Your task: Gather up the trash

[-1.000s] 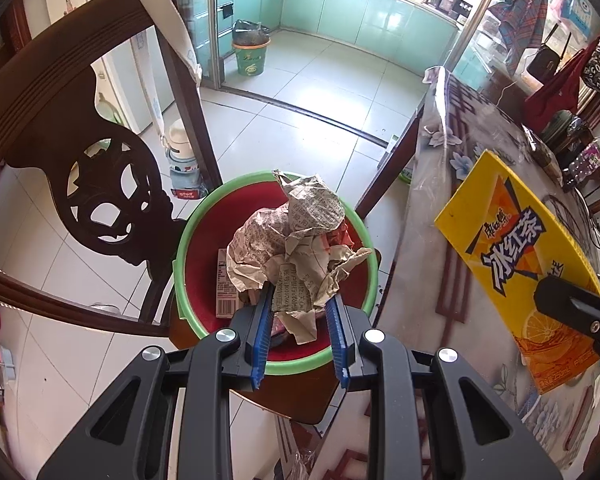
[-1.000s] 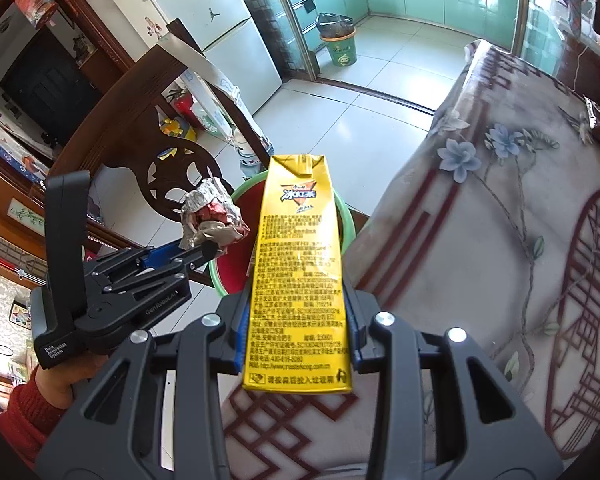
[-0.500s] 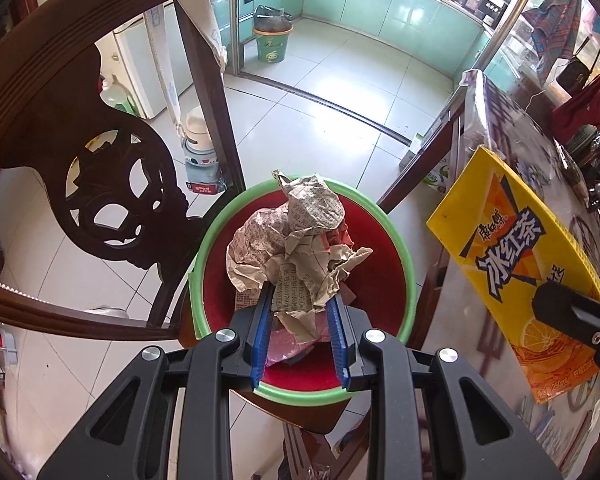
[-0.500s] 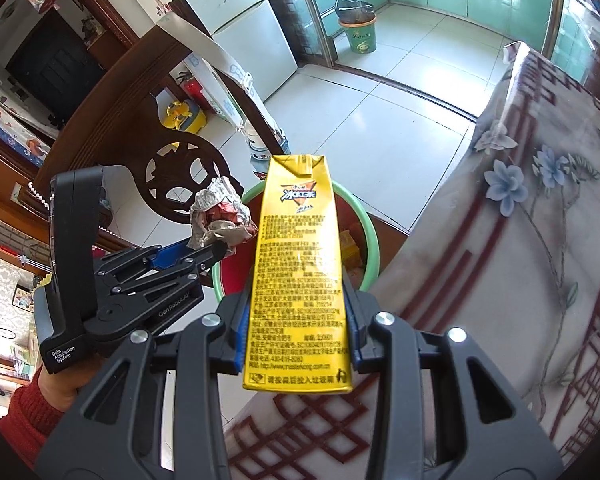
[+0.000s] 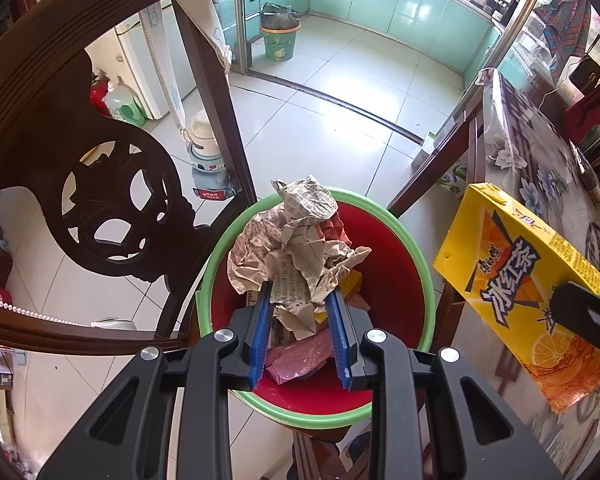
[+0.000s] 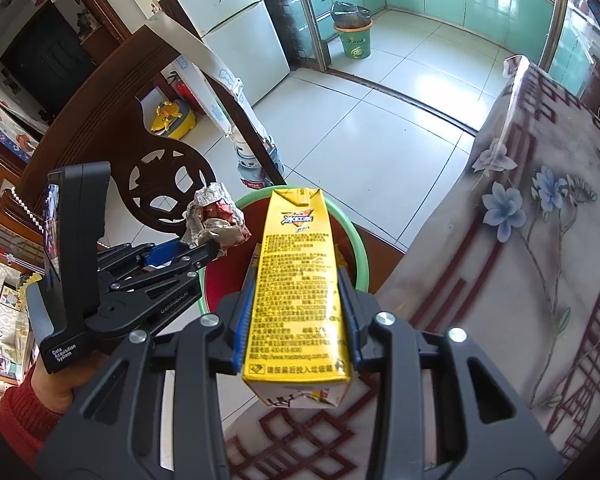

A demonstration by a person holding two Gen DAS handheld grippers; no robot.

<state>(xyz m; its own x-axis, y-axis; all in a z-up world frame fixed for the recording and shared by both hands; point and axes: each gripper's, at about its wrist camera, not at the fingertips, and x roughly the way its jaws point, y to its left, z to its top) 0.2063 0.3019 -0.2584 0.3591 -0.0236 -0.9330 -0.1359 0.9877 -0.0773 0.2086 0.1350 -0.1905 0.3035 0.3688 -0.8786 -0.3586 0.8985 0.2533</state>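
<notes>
Crumpled paper [image 5: 296,248] sits clamped in our left gripper [image 5: 298,316] directly above the red bin [image 5: 396,264], ready for dropping, while our right gripper [image 6: 296,320] clenches the yellow carton [image 6: 296,292] beside the bin, over the table edge [image 6: 500,280].

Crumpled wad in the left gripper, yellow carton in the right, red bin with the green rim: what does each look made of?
Crumpled printed wad: thin paper, matte, sharp creases, fine print; the right wrist view shows a silvery face, possibly foil-lined. Yellow drink carton: coated paperboard, slight sheen, folded seams. Red bin with green rim: likely moulded plastic, smooth, glossy.
</notes>
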